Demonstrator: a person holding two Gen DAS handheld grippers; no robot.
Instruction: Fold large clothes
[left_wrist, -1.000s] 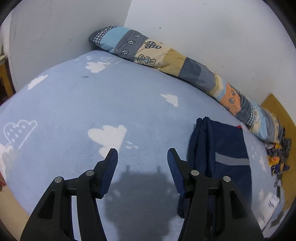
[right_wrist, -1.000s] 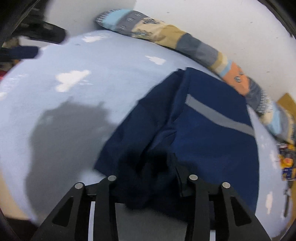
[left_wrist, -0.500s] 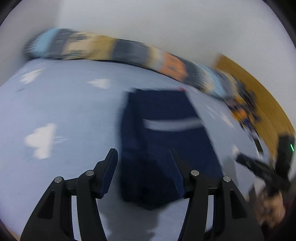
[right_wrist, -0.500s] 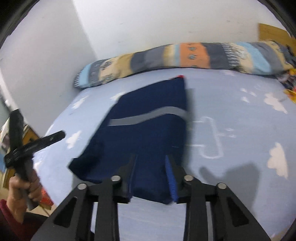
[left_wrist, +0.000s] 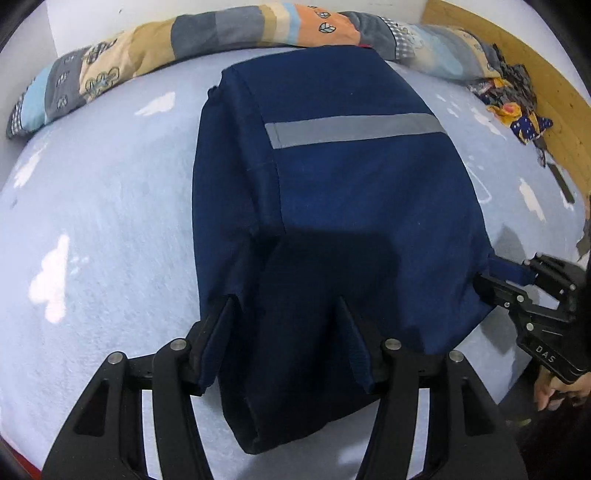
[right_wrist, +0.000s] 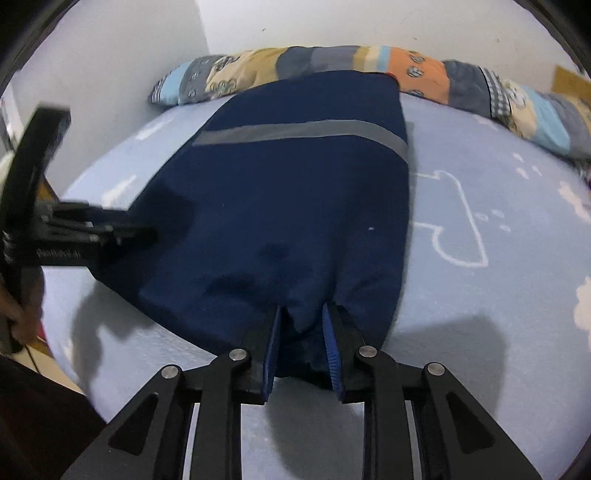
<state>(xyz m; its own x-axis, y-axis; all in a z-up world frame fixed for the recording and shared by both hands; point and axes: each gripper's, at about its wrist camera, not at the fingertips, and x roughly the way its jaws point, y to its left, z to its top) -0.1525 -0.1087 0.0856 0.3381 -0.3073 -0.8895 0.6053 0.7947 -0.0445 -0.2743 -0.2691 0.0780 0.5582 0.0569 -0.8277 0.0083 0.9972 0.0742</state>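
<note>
- The left gripper stood wide, its fingers straddling the near-left edge of the navy garment, pinching nothing yet.
- The garment lay partly folded mid-bed, its grey stripe facing up.
- The right gripper was narrowed onto the garment's near-right hem, apparently clamping a bunch of cloth.
- Risk, as I judged it: lifting with only one side gripped could skew the fold.
- The pale blue cloud-print sheet covered the bed; a patchwork bolster ran along the white wall.
</note>
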